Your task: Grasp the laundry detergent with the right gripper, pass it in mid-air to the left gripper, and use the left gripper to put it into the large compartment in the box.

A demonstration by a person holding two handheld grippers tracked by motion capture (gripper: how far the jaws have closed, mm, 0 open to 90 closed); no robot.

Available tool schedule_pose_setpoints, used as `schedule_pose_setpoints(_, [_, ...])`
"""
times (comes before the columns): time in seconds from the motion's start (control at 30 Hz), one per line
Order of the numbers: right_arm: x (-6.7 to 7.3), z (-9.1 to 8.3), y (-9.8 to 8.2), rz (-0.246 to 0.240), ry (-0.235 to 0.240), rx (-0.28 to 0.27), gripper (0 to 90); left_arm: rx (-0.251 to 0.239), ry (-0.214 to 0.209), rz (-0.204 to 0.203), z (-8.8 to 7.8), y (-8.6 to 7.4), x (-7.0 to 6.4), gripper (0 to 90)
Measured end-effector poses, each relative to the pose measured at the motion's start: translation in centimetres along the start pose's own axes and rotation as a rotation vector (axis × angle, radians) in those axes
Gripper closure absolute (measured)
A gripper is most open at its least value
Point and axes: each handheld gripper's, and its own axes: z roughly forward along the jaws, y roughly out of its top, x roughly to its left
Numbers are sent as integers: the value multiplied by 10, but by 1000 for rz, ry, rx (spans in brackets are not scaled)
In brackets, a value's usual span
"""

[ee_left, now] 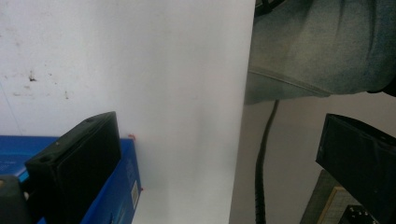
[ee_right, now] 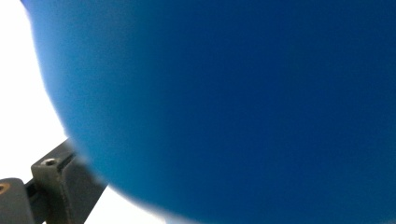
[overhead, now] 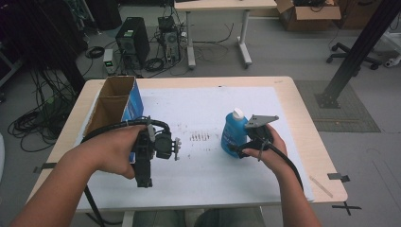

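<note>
A blue bottle [overhead: 232, 130] with a white cap stands upright on the white sheet [overhead: 198, 106], right of the middle. My right gripper [overhead: 236, 150] reaches around its lower part from the right. In the right gripper view the blue bottle [ee_right: 233, 93] sits blurred and very close, against one finger [ee_right: 56, 182]; the other finger is hidden, so contact is unclear. My left gripper [overhead: 143, 181] is held above the sheet's near left part and points down toward the near edge. In its own view the left gripper [ee_left: 219, 158] is open, with nothing between the jaws.
An open cardboard box [overhead: 113, 101] with blue sides lies at the table's left edge; its blue side [ee_left: 126, 186] is close beside my left gripper's finger. Dark scuff marks [overhead: 199, 137] dot the sheet's middle. Bare wooden table [overhead: 302, 142] borders the sheet.
</note>
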Motion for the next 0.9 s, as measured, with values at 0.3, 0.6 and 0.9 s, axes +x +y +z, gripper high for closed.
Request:
schedule_pose_setpoints(0.3, [1, 2, -3, 13, -28, -18, 18, 0, 2, -3, 1, 0, 1, 4])
schedule_pose_setpoints(0.6, [3, 4, -6, 18, -51, -43, 64, -3, 0, 5, 1, 0, 1, 4])
schedule_pose_setpoints(0.9, [6, 6, -8, 25, -64, -66, 113, -7, 1, 6, 1, 0, 1, 4])
